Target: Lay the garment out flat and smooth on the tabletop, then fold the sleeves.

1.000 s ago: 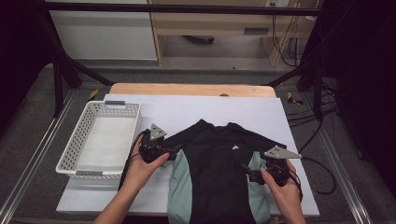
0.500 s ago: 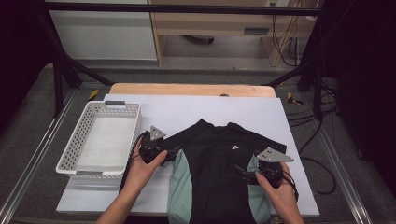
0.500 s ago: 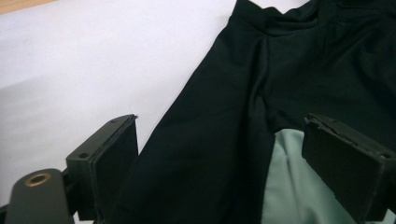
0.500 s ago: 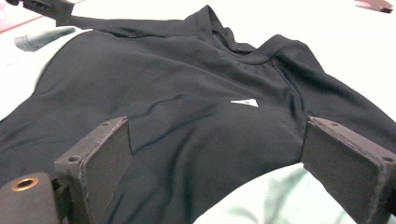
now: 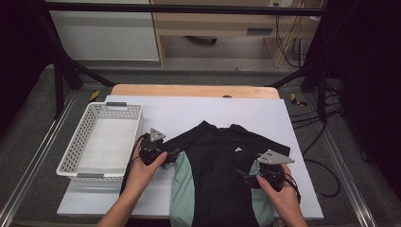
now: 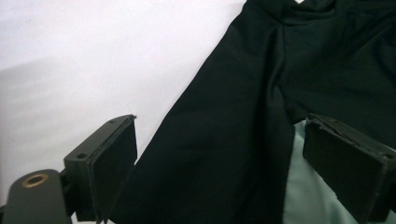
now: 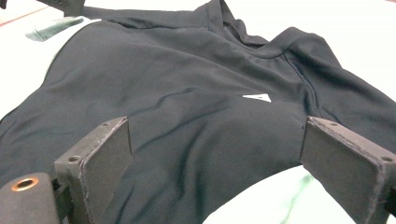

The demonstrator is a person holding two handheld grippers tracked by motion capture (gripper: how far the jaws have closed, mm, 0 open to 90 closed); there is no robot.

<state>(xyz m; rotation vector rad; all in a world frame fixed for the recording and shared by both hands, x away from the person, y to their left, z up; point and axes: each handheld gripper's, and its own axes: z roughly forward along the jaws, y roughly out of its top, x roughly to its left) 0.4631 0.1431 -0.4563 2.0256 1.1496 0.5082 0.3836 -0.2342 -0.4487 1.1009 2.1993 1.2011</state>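
Note:
A black shirt with pale green side panels and a small white chest logo lies flat on the white table. My left gripper rests at the shirt's left sleeve, open, its jaws wide with the black sleeve lying between them. At the shirt's right side my right gripper is open too, jaws spread over the black chest fabric and the green panel.
A white perforated basket stands at the table's left, beside my left hand. A wooden board edge runs along the back of the table. Cables hang off the right side.
My right gripper has moved left and nearer, onto the shirt's right side. The left gripper has shifted slightly towards the shirt's sleeve.

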